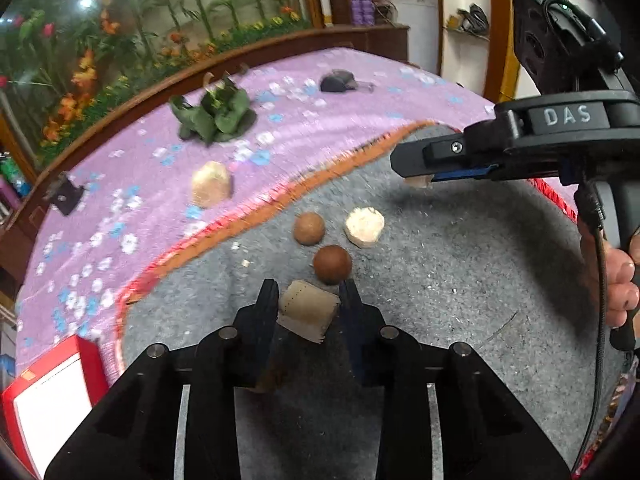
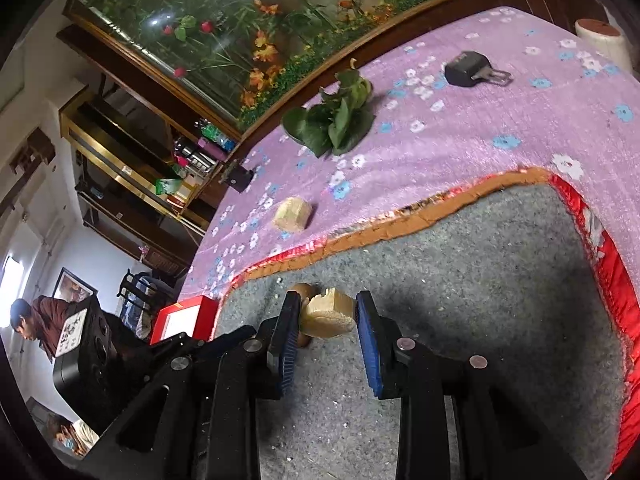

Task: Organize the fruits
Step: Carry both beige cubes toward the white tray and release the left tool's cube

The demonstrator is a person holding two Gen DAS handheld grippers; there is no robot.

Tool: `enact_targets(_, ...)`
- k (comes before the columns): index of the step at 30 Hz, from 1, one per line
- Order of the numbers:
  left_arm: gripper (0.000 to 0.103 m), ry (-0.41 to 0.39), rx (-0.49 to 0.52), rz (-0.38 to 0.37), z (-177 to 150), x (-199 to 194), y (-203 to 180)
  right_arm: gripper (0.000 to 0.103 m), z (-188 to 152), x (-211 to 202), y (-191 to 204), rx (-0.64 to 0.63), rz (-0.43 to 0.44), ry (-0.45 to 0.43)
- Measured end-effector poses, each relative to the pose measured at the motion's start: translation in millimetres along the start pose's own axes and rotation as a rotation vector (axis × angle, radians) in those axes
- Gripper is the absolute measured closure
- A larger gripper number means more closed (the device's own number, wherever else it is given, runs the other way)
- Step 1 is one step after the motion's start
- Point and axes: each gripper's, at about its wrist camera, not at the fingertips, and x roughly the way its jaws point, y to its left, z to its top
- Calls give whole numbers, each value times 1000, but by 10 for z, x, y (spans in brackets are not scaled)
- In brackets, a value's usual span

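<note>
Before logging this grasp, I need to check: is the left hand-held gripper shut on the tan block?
Shut on it. The left hand-held gripper has both fingers pressed against the tan block's sides.

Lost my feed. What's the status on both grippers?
Left gripper shut on tan block. Right gripper open around pale chunk. Two brown balls close by.

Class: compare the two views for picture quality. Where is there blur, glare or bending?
Left wrist view: the green leaves and purple cloth are smeared by motion blur. Right wrist view: sharper; lamp glare shows on the flower panel, and the cloth's orange edge bends with fisheye distortion.
</note>
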Motion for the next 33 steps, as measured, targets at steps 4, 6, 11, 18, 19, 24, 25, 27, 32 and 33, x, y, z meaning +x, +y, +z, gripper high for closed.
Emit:
enact_targets(4, 75, -90, -42, 22, -38, -289, 11, 74, -13, -37, 107, -55, 20, -37)
enact_targets(6, 75, -134, -63, 50, -95, -477, 26, 74, -24, -44, 160, -83, 17, -50)
enact_targets(11, 75, -214, -152, 98, -292, -884, 109, 74, -79, 25, 256, -138, -22, -46)
enact_targets(18, 75, -235, -269, 180, -580, -1196, 324, 74, -243, 102, 551, -213, -20, -34)
enact_targets(19, 75, -235, -284, 194, -622, -1232, 371, 74, -280, 115, 654, -227, -4, -27)
enact_targets(24, 74, -232, -341, 281, -834, -1366, 625, 74, -468, 273, 1237, -310, 81, 31)
enact_targets(25, 74, -234, -357, 299, -894, -1404, 695, 74, -511, 322, 1366, -330, 96, 42)
enact_targets(27, 74, -235, -386, 341, -1001, -1475, 826, 75, -610, 441, 1619, -373, 117, 63)
enact_targets(32, 74, -228, -434, 435, -1261, -1586, 1083, 75, -905, 775, 2098, -441, 156, 133)
enact_targets(33, 74, -224, -444, 450, -1318, -1596, 1147, 75, -974, 837, 2179, -455, 162, 148)
